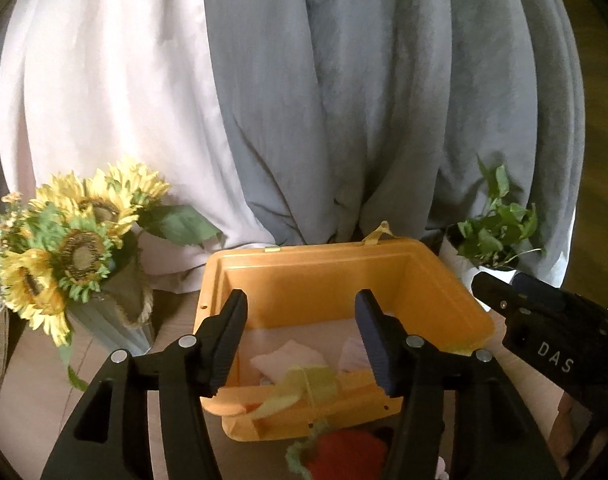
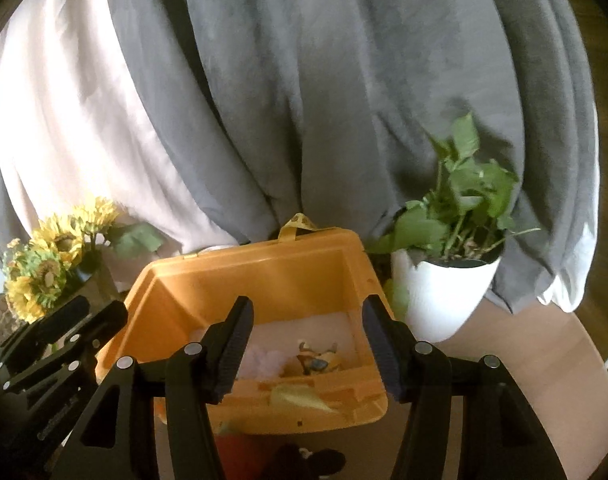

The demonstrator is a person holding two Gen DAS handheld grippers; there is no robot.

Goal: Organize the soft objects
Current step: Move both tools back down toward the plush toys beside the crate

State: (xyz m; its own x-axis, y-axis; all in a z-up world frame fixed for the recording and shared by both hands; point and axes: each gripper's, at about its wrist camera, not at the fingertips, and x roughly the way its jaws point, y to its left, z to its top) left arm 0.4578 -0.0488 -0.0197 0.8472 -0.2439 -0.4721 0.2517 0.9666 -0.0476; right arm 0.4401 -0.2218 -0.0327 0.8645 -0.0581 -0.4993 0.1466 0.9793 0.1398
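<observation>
Both claws gape wide, holding nothing. Only the right view shows the white plant pot [image 2: 444, 292] fully; the left shows a red knit toy [image 1: 344, 454] at bottom centre, below the left claw [image 1: 301, 344]. Orange bin [image 2: 263, 280] sits mid-frame behind the right claw [image 2: 308, 348].

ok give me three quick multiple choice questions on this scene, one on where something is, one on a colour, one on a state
1. Where do the sunflowers stand relative to the bin?
A. left of it
B. inside it
C. right of it

2. What colour is the bin?
A. blue
B. orange-yellow
C. black

3. How is the left gripper?
A. shut on a cloth
B. shut, holding nothing
C. open, holding nothing

Answers:
1 A, both views show the flowers at the left and the potted plant at the right.
2 B, its walls are orange-yellow.
3 C, its fingers stand wide apart with nothing between them.
</observation>
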